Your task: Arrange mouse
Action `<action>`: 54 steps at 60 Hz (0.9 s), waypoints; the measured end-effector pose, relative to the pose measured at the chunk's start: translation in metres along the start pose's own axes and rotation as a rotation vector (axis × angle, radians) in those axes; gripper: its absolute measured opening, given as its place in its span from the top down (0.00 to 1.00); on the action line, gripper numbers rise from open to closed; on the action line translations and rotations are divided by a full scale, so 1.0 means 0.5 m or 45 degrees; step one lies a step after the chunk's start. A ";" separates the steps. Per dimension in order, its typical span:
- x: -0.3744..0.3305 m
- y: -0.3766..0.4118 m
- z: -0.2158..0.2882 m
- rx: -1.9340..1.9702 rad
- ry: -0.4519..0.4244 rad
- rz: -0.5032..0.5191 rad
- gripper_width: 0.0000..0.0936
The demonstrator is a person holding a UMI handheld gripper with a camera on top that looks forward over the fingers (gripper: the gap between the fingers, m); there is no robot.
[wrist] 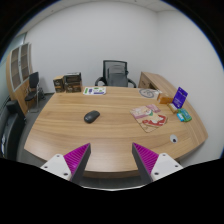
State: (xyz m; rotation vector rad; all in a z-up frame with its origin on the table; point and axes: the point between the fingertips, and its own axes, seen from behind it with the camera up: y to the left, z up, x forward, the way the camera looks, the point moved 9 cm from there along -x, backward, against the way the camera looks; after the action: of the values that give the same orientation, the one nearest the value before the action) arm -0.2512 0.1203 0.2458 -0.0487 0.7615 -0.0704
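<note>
Wooden table (70, 135) carried the black mouse (91, 117) left of centre, well beyond the gripper (111, 162), whose fingers stood wide apart and empty. The approach seemed barely begun; next it would need lowering toward the mouse. Papers (150, 118) lay rightward, an office chair (117, 73) behind.

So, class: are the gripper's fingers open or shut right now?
Open. The gripper has a wide gap between its two pink-padded fingers, holding nothing; the mouse lies on the table beyond them.
</note>
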 end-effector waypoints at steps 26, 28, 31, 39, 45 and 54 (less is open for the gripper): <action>0.108 0.055 0.002 -0.015 -0.044 0.038 0.07; 0.123 0.064 0.004 -0.020 -0.052 0.040 0.07; 0.149 0.080 0.004 -0.022 -0.058 0.049 0.07; 0.221 0.122 0.006 -0.027 -0.065 0.074 0.07; 0.277 0.154 0.009 -0.039 -0.068 0.083 0.07; 0.360 0.195 0.025 -0.037 -0.069 0.096 0.07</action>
State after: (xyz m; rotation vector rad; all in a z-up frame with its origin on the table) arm -0.1080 0.2029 0.1243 -0.0491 0.7091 0.0138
